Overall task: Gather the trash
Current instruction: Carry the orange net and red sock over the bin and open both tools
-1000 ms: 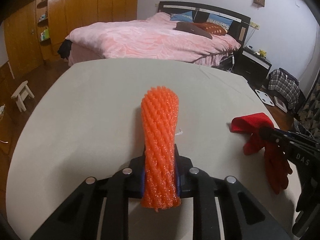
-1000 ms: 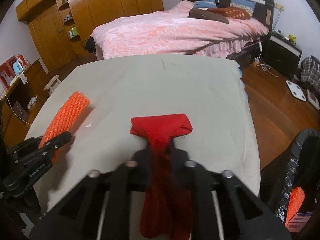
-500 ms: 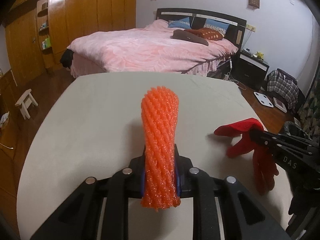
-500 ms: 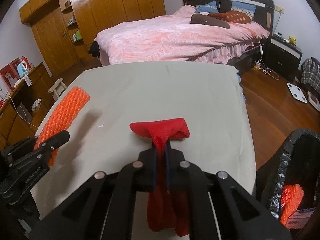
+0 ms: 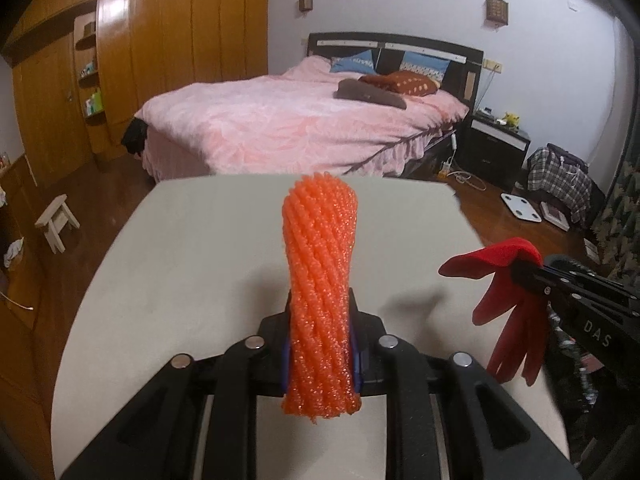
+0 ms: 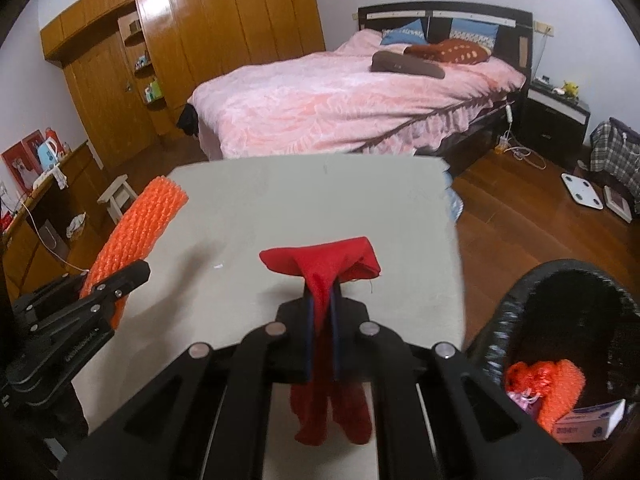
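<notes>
Red glove point(image 6: 320, 268) in right claw point(image 6: 320, 320), above table point(image 6: 280, 200).

Foam net point(image 5: 320, 280) looks rough and mesh-like, glove point(image 6: 320, 272) is soft red cloth, surface point(image 5: 200, 248) matt, wardrobe point(image 6: 240, 20) glossy wood.

What I cannot make out

My own pads hide the pinched middle of the orange foam net point(image 5: 320, 280) and red glove point(image 6: 320, 268); the trash bag point(image 6: 520, 300) is cut off at the frame's right edge, its rim blurred.

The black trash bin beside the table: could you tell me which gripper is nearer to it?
Right. The right gripper holds the red glove beside the bin; the left gripper is across the table.
</notes>
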Demonstrator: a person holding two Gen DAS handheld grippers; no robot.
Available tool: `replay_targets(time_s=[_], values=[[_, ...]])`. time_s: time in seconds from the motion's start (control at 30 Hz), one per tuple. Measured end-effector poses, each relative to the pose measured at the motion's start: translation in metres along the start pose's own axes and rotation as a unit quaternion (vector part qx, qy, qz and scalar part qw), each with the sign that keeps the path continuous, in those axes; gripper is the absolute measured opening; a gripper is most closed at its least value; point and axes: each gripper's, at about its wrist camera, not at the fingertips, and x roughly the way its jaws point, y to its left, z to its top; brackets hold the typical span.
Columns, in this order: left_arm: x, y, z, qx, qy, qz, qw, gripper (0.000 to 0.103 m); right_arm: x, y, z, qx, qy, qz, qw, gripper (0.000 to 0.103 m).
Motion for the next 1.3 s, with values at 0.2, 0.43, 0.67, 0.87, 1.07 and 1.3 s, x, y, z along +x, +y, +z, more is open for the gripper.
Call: replay_targets(time_s=[0.2, 0.43, 0.67, 0.87, 1.07, 1.3], values=[[-0.033, -0.021, 0.006, 0.003, -0.017, -0.012, 0.9998, 0.021, -0.049, -0.004, 0.005, -0.003, -0.030, -0.007, 1.000, 0.006], [-0.069, -0.055, 0.010, 0.019, -0.036, -0.032, 0.9987, 0.021, -0.114, -0.024, -0.002, -0.001, -0.067, -0.024, 0.997, 0.006], [-0.096, -0.111, 0.015, 0.050, -0.055, -0.071, 0.9947, 0.021, -0.160, -0.064, -0.011, 0.012, -0.096, -0.053, 0.994, 0.006], [-0.106, -0.160, 0.016, 0.077, -0.064, -0.107, 0.9891, 0.021, -0.189, -0.111, -0.024, 0.031, -0.111, -0.087, 0.990, 0.006], [-0.107, -0.200, 0.015, 0.103, -0.069, -0.137, 0.9828, 0.021, -0.194, -0.157, -0.042, 0.058, -0.116, -0.123, 0.984, 0.006], [-0.099, -0.242, 0.013, 0.126, -0.065, -0.170, 0.9752, 0.021, -0.195, -0.211, -0.068, 0.098, -0.115, -0.164, 0.975, 0.006]])
